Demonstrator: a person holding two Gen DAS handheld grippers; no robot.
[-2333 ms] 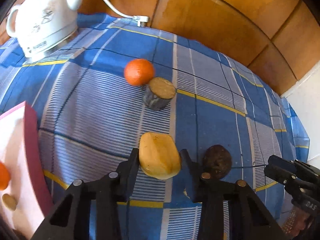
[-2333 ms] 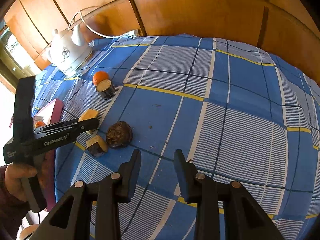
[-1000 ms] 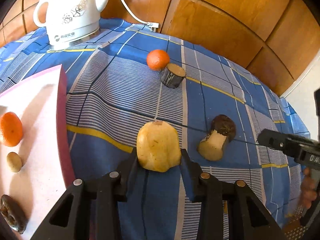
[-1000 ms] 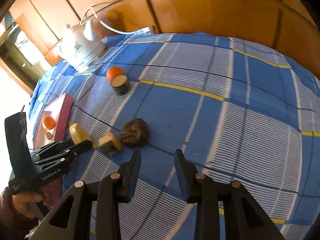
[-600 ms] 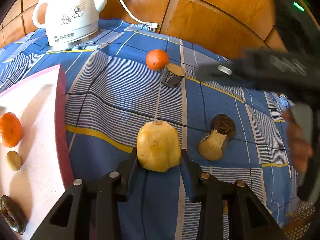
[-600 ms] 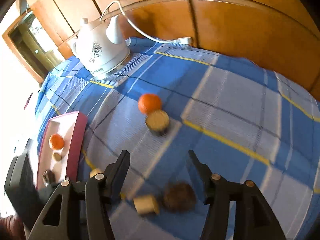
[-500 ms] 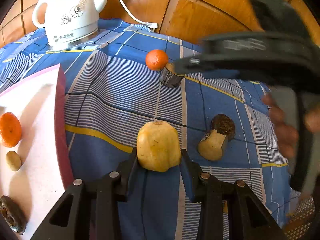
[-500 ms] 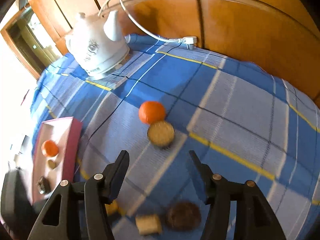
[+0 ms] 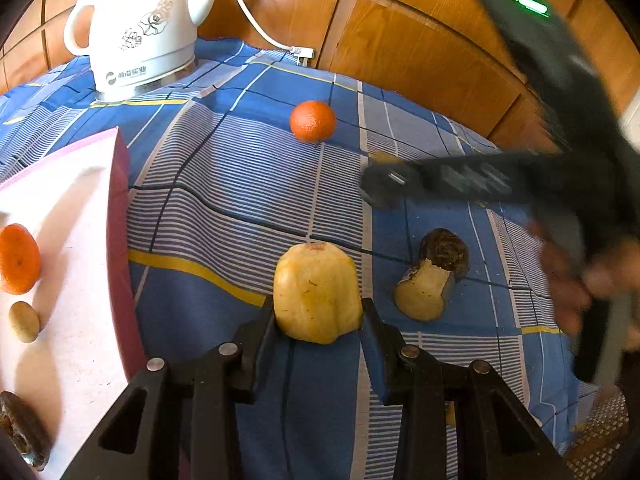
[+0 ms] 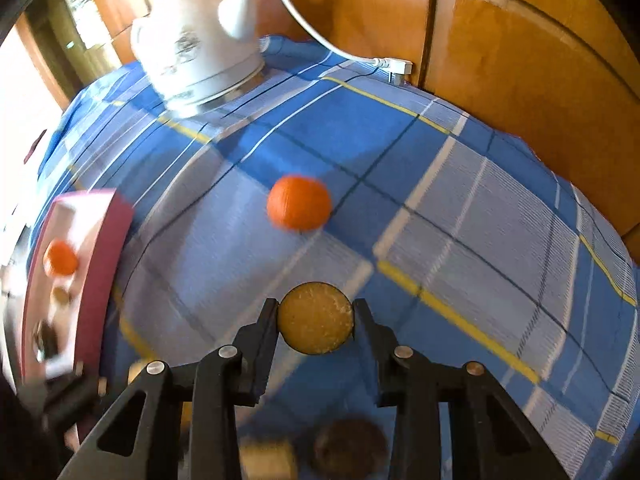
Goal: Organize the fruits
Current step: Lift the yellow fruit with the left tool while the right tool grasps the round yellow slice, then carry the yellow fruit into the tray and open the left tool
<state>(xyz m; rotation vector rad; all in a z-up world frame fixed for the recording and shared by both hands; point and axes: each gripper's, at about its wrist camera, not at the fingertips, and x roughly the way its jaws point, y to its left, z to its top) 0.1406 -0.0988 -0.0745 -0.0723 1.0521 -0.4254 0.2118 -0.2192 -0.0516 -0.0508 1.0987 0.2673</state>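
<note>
Half a second earlier our right gripper (image 10: 315, 317) hung wide open above the blue checked tablecloth (image 9: 248, 184); now its jaws had narrowed onto the round tan-faced fruit slice (image 10: 315, 317), both fingers touching it. Our left gripper (image 9: 318, 312) still clamped the peeled yellow fruit chunk (image 9: 318, 292) over the cloth beside the pink-rimmed white tray (image 9: 80, 208). We counted two oranges: one loose on the cloth (image 9: 312, 121), one on the tray (image 9: 18, 259), with a small tan fruit (image 9: 24, 322) and a dark fruit (image 9: 22, 432). Only the left view showed the dark-capped cut piece (image 9: 434, 276) sharply; the right view blurred it. A white ceramic kettle (image 10: 196, 40) stood behind.
</note>
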